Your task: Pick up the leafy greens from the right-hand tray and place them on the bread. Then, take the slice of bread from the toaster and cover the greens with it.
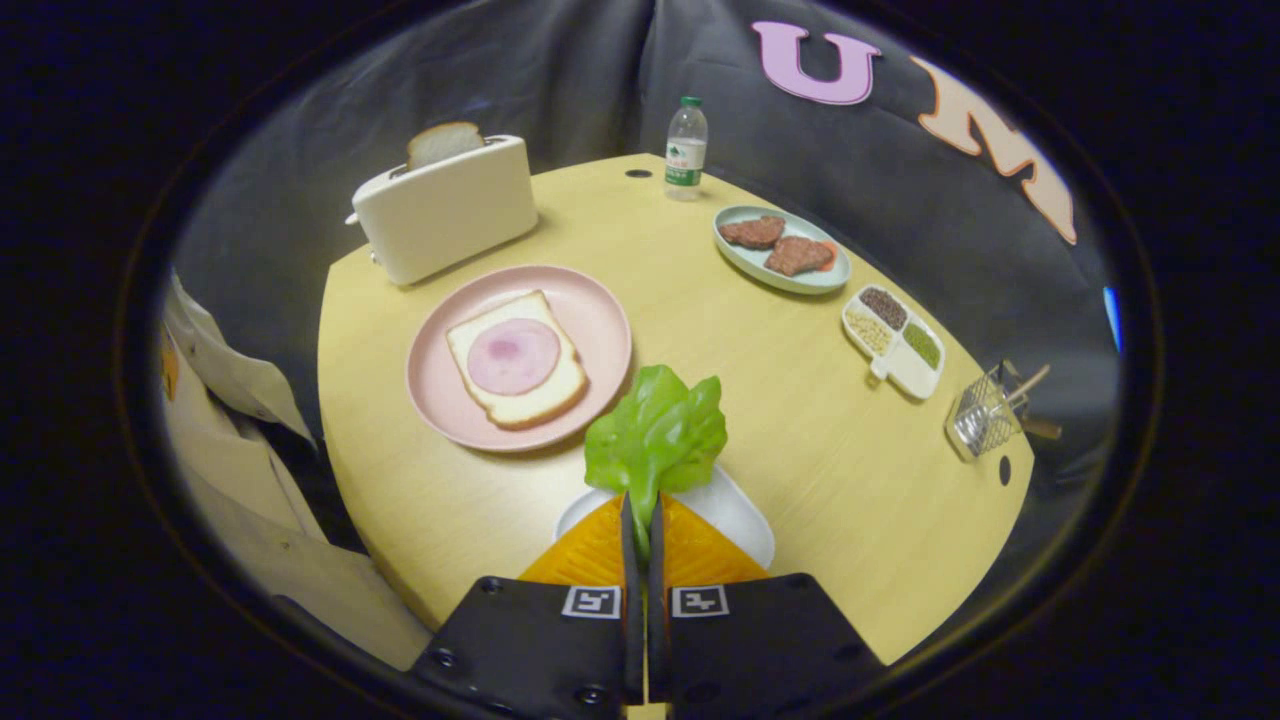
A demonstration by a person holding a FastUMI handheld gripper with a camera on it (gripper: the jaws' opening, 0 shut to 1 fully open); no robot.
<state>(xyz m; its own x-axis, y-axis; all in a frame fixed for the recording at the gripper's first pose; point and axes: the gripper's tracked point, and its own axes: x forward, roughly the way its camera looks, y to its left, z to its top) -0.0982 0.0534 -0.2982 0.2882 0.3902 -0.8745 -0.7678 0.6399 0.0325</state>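
Greens held at the stem, above the white tray at the table's near edge

The gripper (640, 520) is pinched on the lettuce (657, 432); light, floppy and easily torn, it is best held by the stalk.

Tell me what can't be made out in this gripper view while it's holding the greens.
- Gripper, shut on the leafy greens: their stem is pinched between the fingers, hidden.
- White tray: mostly covered by the fingers and greens.
- Bread in the toaster: lower part sits inside the toaster.
- Divided dish: its fillings are too small to identify.
- Wire basket: contents unclear, too small.
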